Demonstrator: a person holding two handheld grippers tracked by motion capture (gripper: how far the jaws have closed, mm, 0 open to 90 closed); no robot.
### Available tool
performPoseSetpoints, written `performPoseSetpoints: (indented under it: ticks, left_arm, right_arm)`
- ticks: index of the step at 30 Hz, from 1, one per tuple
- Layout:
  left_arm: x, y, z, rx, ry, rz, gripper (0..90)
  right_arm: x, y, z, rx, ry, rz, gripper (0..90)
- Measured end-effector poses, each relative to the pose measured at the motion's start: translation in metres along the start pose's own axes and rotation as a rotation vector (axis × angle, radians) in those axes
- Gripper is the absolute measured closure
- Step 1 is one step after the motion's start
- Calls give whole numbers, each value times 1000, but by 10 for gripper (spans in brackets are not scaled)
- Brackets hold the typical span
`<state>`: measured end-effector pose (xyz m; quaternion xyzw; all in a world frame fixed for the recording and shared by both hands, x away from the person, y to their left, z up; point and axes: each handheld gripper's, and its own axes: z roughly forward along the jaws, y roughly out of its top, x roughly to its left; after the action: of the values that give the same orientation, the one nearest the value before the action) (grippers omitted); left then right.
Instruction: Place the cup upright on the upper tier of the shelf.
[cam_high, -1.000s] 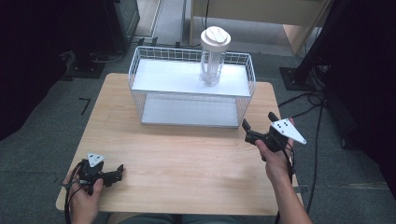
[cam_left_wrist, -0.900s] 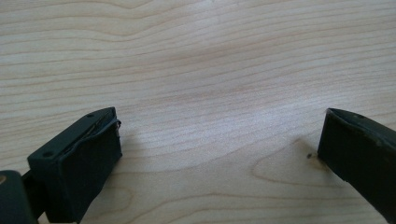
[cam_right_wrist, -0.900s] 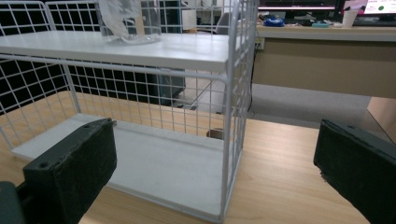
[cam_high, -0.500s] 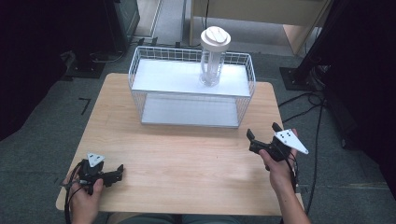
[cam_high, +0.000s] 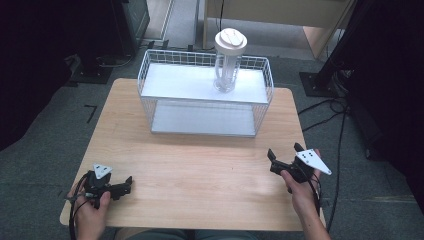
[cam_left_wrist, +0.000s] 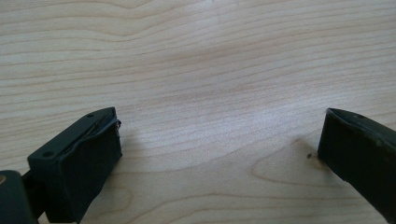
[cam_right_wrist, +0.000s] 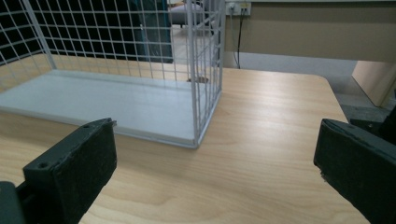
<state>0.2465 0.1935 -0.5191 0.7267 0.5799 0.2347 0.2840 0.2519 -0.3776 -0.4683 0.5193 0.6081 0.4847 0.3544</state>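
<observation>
- The left tool is sitting at the lower left of the high view, jaws standing wide apart over bare table, holding nothing.
- The right tool is hovering at the lower right, jaws wide, gripping nothing.
- A white wire shelf rack is standing at upper centre, carrying a white lidded bottle on its upper tier.

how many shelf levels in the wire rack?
2. The white wire rack has an upper white shelf board carrying the clear bottle with a white lid, and a lower white shelf board at wooden table level.
</observation>
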Motion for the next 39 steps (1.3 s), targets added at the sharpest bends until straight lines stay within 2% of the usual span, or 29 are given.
performPoseSetpoints:
  ticks: [13, 16, 23, 32, 36, 39]
  left_arm:
    - [0, 0, 0, 0, 0, 0, 0]
    - [0, 0, 0, 0, 0, 0, 0]
    - [0, 0, 0, 0, 0, 0, 0]
    - [0, 0, 0, 0, 0, 0, 0]
    - [0, 0, 0, 0, 0, 0, 0]
    - [0, 0, 0, 0, 0, 0, 0]
  right_arm:
    - [-23, -28, -20, 43, -45, 10, 0]
    - [-29, -35, -24, 45, -58, 27, 0]
    - [-36, -50, -33, 86, -80, 13, 0]
    - [-42, -63, -46, 110, -87, 28, 0]
    - [-44, -64, -50, 114, -90, 21, 0]
    - [-44, -66, -55, 145, -109, 19, 0]
